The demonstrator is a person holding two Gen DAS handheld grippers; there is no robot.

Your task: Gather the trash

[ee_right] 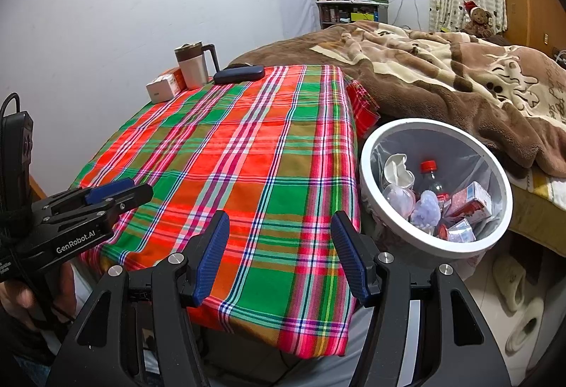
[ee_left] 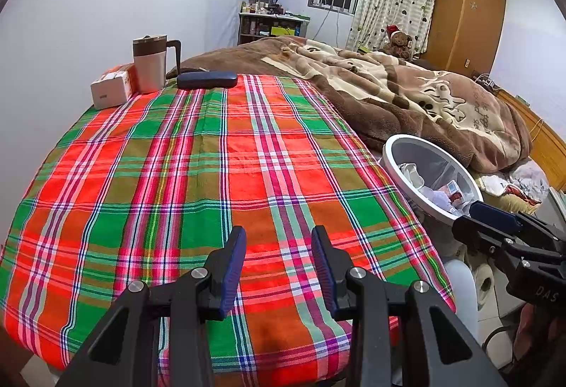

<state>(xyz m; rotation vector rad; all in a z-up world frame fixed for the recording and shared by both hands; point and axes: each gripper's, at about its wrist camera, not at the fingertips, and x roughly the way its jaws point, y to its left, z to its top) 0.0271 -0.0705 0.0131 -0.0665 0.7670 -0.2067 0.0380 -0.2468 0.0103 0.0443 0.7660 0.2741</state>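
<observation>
A white trash bin [ee_right: 368, 171] with a clear liner stands at the table's right edge, beside the bed. It holds a plastic bottle with a red cap [ee_right: 429, 174], crumpled wrappers and small cartons. The bin also shows in the left wrist view [ee_left: 392, 157]. My left gripper [ee_left: 278, 238] is open and empty, low over the near part of the plaid tablecloth [ee_left: 212, 167]. My right gripper [ee_right: 279, 224] is open and empty over the table's near right edge, left of the bin. Each gripper shows in the other's view, the right one [ee_left: 495, 220] and the left one [ee_right: 113, 190].
At the table's far end stand a mug with a handle [ee_left: 150, 63], a small white and orange box [ee_left: 113, 88] and a dark glasses case [ee_left: 207, 80]. A bed with a brown blanket [ee_left: 406, 93] lies to the right. Slippers [ee_right: 520, 302] lie on the floor.
</observation>
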